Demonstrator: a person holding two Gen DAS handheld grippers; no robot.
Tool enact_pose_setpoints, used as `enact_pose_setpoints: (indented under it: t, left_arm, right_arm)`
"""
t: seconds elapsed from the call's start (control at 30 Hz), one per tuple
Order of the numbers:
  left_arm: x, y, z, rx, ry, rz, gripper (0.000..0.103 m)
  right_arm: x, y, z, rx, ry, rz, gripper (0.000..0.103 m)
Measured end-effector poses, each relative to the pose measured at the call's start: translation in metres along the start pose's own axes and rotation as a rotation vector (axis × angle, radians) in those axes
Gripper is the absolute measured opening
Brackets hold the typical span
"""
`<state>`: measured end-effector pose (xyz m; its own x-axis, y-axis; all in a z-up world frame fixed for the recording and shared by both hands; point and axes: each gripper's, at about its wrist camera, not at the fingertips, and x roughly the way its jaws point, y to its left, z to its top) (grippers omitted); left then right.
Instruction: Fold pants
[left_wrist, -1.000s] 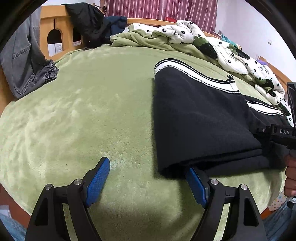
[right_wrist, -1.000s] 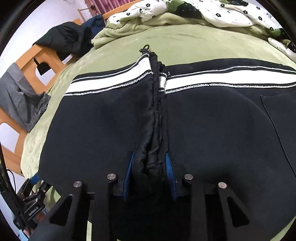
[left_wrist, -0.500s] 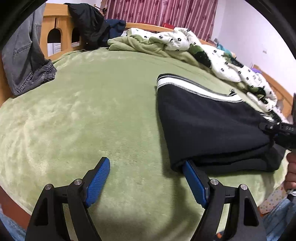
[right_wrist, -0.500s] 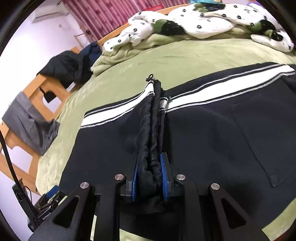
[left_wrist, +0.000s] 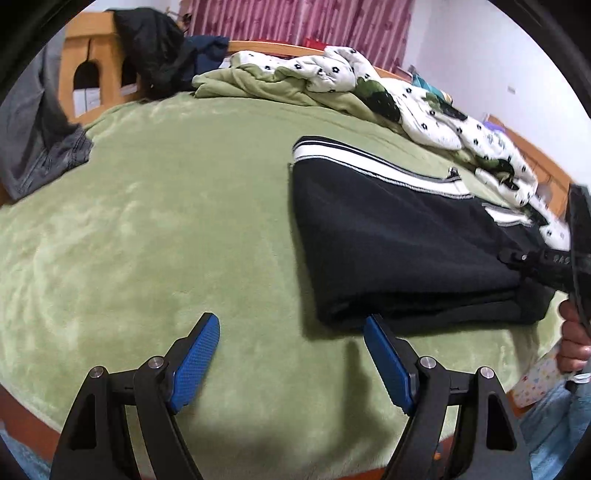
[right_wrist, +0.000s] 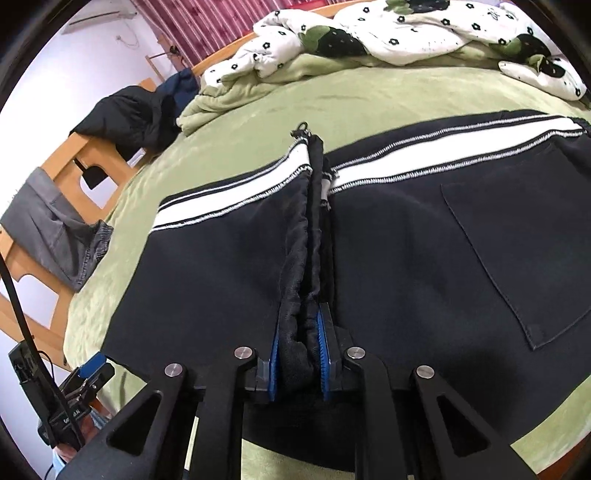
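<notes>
1. The black pants (right_wrist: 424, 266), trimmed with a white stripe (right_wrist: 443, 162), are laid folded on the green blanket (left_wrist: 166, 221) of the bed, toward its near edge.
2. A bunched ridge of the pants' fabric (right_wrist: 306, 258) is pinched between the blue pads of the right gripper (right_wrist: 297, 354), whose jaws are drawn narrow around it.
3. The left gripper (left_wrist: 291, 350) is held wide apart above the blanket; nothing is gripped, and its right pad (left_wrist: 388, 362) is seen just beside the folded edge of the pants.
4. A flower-print quilt (left_wrist: 424, 103) is heaped at the far side of the bed.
5. Grey trousers (right_wrist: 55, 229) are draped over the wooden bed frame (right_wrist: 92, 162).
</notes>
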<state>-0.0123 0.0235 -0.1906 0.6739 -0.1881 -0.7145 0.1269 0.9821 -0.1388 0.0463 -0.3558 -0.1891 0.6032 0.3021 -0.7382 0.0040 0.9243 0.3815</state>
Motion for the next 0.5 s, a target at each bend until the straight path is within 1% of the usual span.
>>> enact_pose_setpoints:
  t: [0.07, 0.1, 0.17, 0.2, 0.23, 0.3, 0.37, 0.4, 0.43, 0.5]
  left_arm:
    - [0.014, -0.012, 0.003, 0.050, 0.024, 0.073, 0.079]
    - [0.021, -0.019, 0.004, 0.078, 0.020, 0.106, 0.081]
    - [0.022, -0.028, 0.005, 0.094, -0.029, 0.137, 0.081]
    - [0.018, -0.028, 0.007, 0.077, -0.063, 0.143, 0.081]
    - [0.012, -0.024, 0.007, 0.037, -0.096, 0.140, 0.079]
    - [0.001, -0.012, 0.006, -0.033, -0.122, 0.140, 0.079]
    - [-0.006, 0.004, 0.000, -0.085, -0.104, 0.138, 0.079]
    - [-0.008, 0.010, -0.003, -0.098, -0.082, 0.119, 0.079]
    - [-0.010, 0.015, -0.007, -0.112, -0.061, 0.104, 0.079]
    - [-0.015, 0.020, -0.011, -0.126, -0.061, 0.112, 0.079]
  right_arm:
    - [0.003, -0.002, -0.001, 0.015, 0.004, -0.003, 0.024]
    - [0.004, -0.003, -0.001, 0.021, 0.003, -0.003, 0.025]
    - [0.007, -0.003, -0.001, 0.023, 0.006, -0.018, 0.028]
    - [0.008, -0.003, -0.001, 0.020, 0.008, -0.026, 0.029]
    - [0.009, -0.003, 0.000, 0.021, 0.008, -0.030, 0.030]
    - [0.008, -0.004, 0.001, 0.033, 0.008, -0.026, 0.032]
    - [0.006, -0.005, 0.001, 0.038, 0.005, -0.028, 0.035]
    - [0.006, -0.005, 0.002, 0.034, 0.002, -0.032, 0.038]
    - [0.005, -0.005, 0.002, 0.027, -0.001, -0.040, 0.039]
    - [0.003, -0.003, 0.002, 0.011, -0.007, -0.049, 0.039]
